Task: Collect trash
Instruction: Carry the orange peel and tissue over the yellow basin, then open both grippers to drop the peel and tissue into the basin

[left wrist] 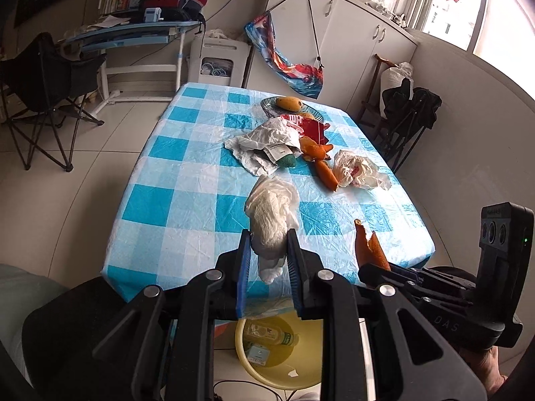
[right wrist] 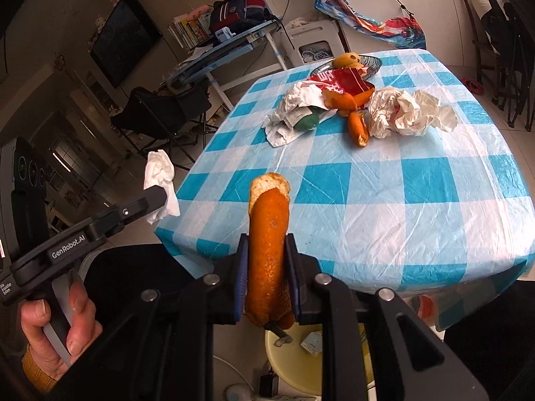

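My left gripper point(left wrist: 267, 237) is shut on a crumpled white tissue point(left wrist: 271, 214), held over the near edge of the blue-checked table point(left wrist: 187, 180). My right gripper point(right wrist: 265, 244) is shut on a long orange peel point(right wrist: 269, 234); the peel also shows in the left wrist view point(left wrist: 369, 247). Both grippers hang above a yellow basin point(left wrist: 301, 374) on the floor, which holds a bottle point(left wrist: 271, 334) and a small box. More trash lies mid-table: white paper wrapper point(left wrist: 264, 140), red packet point(left wrist: 309, 127), orange peels point(left wrist: 321, 163), crumpled plastic bag point(left wrist: 359, 170).
A dish with yellow fruit point(left wrist: 289, 103) stands at the table's far end. Folding chairs point(left wrist: 43, 97) stand left and right of the table. A desk point(left wrist: 133, 33) and white cabinets point(left wrist: 351, 33) line the back.
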